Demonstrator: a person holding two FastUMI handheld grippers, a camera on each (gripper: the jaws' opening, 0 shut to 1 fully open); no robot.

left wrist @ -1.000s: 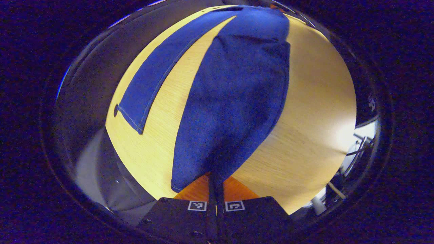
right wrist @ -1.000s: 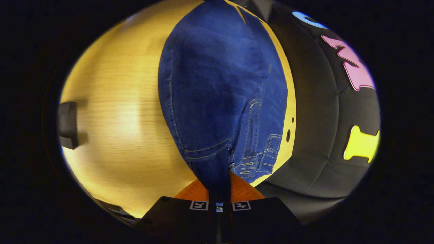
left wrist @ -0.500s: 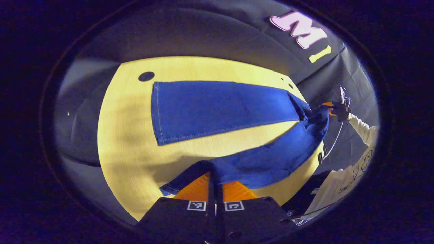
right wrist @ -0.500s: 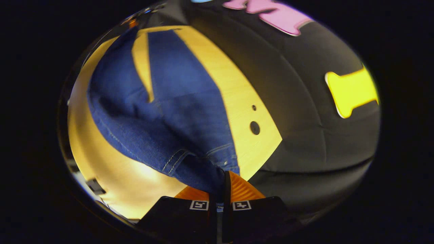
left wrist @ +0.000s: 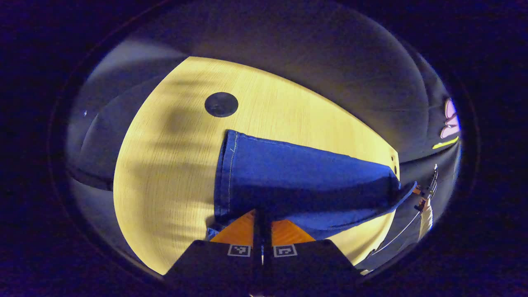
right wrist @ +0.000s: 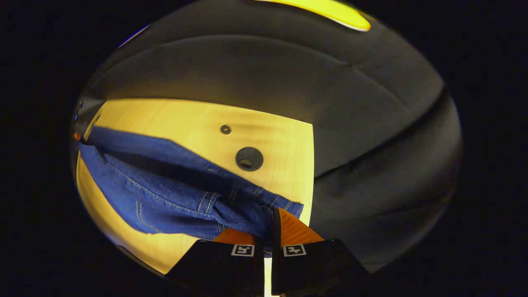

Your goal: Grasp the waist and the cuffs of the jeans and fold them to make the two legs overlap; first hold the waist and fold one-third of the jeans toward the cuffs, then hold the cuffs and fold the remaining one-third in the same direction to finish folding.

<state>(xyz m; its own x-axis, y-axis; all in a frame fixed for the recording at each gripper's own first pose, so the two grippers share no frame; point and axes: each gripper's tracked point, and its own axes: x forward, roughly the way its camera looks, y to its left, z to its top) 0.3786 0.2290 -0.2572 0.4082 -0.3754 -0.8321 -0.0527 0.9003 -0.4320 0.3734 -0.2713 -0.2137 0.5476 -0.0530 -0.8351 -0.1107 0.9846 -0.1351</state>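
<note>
Blue denim jeans [left wrist: 305, 181] lie stretched over the wooden table [left wrist: 165, 173], one leg folded onto the other. Left tool [left wrist: 262, 218] is clenched on the cuff end just ahead of it; right tool [right wrist: 270, 225] is clenched on the waist [right wrist: 247, 210].

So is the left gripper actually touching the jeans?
Touching. In the left gripper view, the left gripper has its jaws closed on the jeans, denim pinched between them.

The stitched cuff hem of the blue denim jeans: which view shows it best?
The left gripper view: the stitched cuff hem lies flat and whole on the table. The right gripper view shows the bunched waist end instead.
</note>
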